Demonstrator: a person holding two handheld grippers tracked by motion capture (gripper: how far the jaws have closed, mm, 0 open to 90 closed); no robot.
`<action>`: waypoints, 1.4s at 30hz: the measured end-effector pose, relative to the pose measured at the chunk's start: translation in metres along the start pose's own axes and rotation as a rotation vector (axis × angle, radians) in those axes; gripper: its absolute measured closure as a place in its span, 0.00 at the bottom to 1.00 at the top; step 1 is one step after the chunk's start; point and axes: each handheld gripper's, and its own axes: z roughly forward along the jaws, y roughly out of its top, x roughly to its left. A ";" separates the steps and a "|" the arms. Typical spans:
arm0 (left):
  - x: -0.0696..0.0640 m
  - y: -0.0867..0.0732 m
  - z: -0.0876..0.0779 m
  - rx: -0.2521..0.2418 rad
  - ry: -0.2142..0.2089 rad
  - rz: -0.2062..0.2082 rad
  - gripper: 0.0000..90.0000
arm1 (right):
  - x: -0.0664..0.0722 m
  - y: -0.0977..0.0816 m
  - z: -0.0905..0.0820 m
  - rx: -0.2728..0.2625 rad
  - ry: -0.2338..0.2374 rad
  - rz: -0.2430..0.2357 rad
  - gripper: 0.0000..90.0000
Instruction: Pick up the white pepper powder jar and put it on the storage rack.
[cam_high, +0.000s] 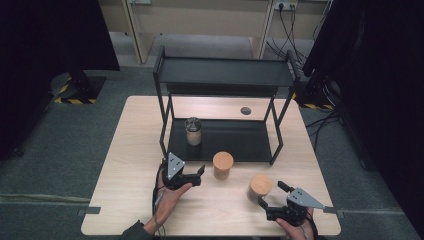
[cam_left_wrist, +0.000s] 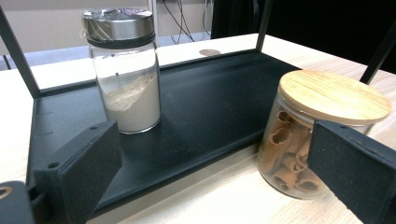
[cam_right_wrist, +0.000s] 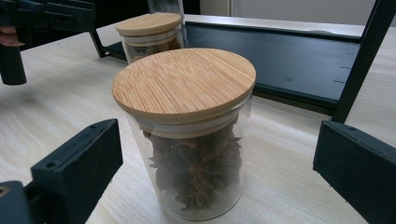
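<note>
A black two-tier rack (cam_high: 225, 75) stands at the back of the table. On its lower shelf (cam_left_wrist: 210, 102) sits a steel-lidded jar of pale powder (cam_high: 193, 131) (cam_left_wrist: 123, 70). A wooden-lidded jar of cinnamon sticks (cam_high: 222, 165) (cam_left_wrist: 317, 130) stands on the table just in front of the rack. A second wooden-lidded jar holds star anise (cam_high: 260, 186) (cam_right_wrist: 189, 130). My left gripper (cam_high: 199, 175) (cam_left_wrist: 219, 177) is open, left of the cinnamon jar. My right gripper (cam_high: 271, 194) (cam_right_wrist: 219, 172) is open, its jaws on either side of the star anise jar without touching it.
The light wooden table (cam_high: 140, 150) has a round cable hole (cam_high: 245, 110) behind the rack. The rack's upper shelf (cam_high: 225, 72) is bare. Black curtains (cam_high: 50, 40) flank the table, and cables (cam_high: 290, 30) run along the floor at the back right.
</note>
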 end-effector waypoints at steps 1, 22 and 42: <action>-0.001 -0.001 -0.001 -0.002 0.001 0.002 0.03 | 0.000 0.000 0.000 0.000 0.000 0.000 0.02; 0.000 -0.014 -0.013 -0.003 -0.030 0.000 0.02 | -0.001 0.000 0.000 -0.001 0.002 0.001 0.02; 0.000 -0.025 -0.026 -0.013 -0.056 0.001 0.02 | -0.001 0.000 0.000 -0.002 0.003 0.000 0.02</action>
